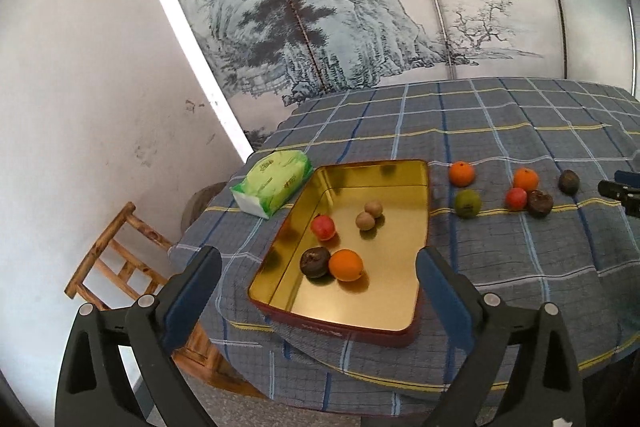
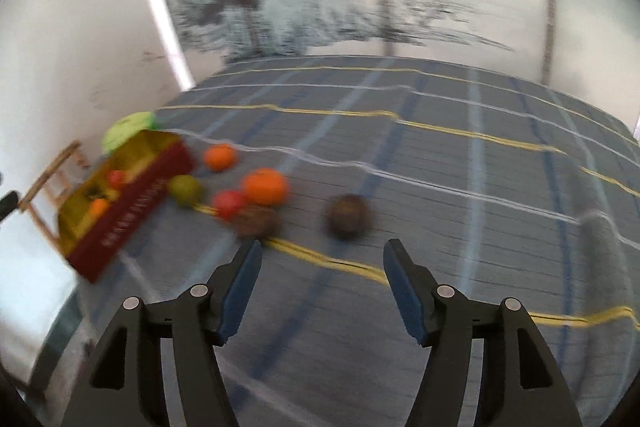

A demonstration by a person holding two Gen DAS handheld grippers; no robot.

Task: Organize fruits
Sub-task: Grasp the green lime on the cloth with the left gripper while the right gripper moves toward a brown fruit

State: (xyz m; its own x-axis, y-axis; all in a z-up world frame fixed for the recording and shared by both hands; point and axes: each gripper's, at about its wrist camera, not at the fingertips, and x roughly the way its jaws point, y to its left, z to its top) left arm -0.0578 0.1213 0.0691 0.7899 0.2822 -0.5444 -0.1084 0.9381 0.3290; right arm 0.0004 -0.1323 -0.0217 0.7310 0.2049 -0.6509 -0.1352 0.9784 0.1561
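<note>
Blurred view: the right gripper (image 2: 322, 253), jaws wide apart and empty, hangs above a checked cloth (image 2: 460, 195), near a dark fruit (image 2: 349, 216); a tin (image 2: 132, 203) sits left.

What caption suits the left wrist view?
Open left gripper above a gold rectangular tin holding five fruits; six more wait on the blue plaid tablecloth.

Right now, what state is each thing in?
Tin: open, no lid, five fruits inside.
Tissue pack: lying beside the tin, looks sealed.
Six loose fruits: on the cloth, outside the tin.
Left claw: open, empty.
Right claw: open, empty.
</note>
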